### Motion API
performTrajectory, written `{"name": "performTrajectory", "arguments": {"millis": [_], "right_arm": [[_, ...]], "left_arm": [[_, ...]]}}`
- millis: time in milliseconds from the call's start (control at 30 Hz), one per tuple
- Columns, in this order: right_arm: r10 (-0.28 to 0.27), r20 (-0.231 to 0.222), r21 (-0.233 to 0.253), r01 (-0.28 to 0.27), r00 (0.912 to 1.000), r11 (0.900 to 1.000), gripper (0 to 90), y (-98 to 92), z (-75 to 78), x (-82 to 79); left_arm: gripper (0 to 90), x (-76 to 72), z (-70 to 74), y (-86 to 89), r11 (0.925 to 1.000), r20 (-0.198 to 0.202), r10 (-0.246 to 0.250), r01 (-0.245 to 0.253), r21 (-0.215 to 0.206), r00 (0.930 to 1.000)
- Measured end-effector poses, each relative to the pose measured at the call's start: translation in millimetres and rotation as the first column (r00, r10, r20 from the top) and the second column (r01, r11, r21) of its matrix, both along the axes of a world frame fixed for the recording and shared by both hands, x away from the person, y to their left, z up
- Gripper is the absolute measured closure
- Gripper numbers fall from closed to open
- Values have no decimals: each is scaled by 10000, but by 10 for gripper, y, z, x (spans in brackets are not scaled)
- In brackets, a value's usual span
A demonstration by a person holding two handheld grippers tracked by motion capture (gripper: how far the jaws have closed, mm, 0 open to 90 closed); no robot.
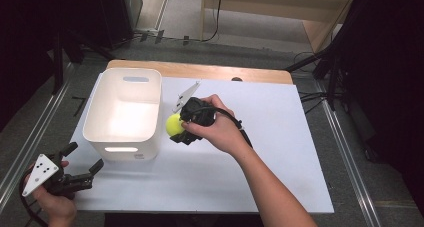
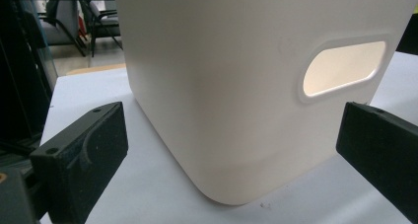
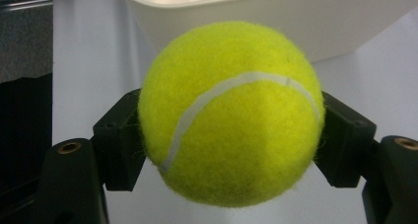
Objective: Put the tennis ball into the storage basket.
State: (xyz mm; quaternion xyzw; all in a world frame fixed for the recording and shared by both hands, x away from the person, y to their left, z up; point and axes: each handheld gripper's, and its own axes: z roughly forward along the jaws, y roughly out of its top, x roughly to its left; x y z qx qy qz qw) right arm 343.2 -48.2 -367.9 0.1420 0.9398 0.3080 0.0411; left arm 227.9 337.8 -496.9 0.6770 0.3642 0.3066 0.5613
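My left tongs (image 1: 82, 162) are parked at the near left corner of the bench (image 1: 280, 152), jaws wide apart with nothing in them, pointed at the white bin (image 1: 122, 112). Further in, my right tongs (image 1: 177, 129) have the tennis ball (image 1: 175, 123) clamped between both jaws, held just beside the bin's right wall. So I'd call this the carry step. Next I reckon I need to lift it over the rim and let go inside.

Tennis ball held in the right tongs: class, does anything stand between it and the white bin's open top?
Only the white plastic bin's near wall: the yellow felt tennis ball, clamped in the right tongs, sits beside it, below the rim.
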Motion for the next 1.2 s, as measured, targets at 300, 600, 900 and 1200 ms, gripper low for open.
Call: {"name": "performTrajectory", "arguments": {"millis": [300, 600, 900, 1200], "right_arm": [[52, 49, -28, -52, 10000, 10000, 239, 36, 112, 27], [96, 42, -15, -96, 9999, 10000, 240, 82, 170, 59], [168, 106, -23, -167, 9998, 9999, 239, 134, 239, 85], [234, 155, 71, -235, 9996, 9997, 239, 186, 257, 108]], "left_arm": [[0, -1, 0, 0, 10000, -4, -3, 3, -2, 10000], [0, 0, 0, 1, 10000, 1, -11, 11, -6, 10000], [0, 0, 0, 0, 10000, -9, -24, 24, -9, 10000], [0, 1, -1, 0, 10000, -3, -33, 33, -15, 10000]]}}
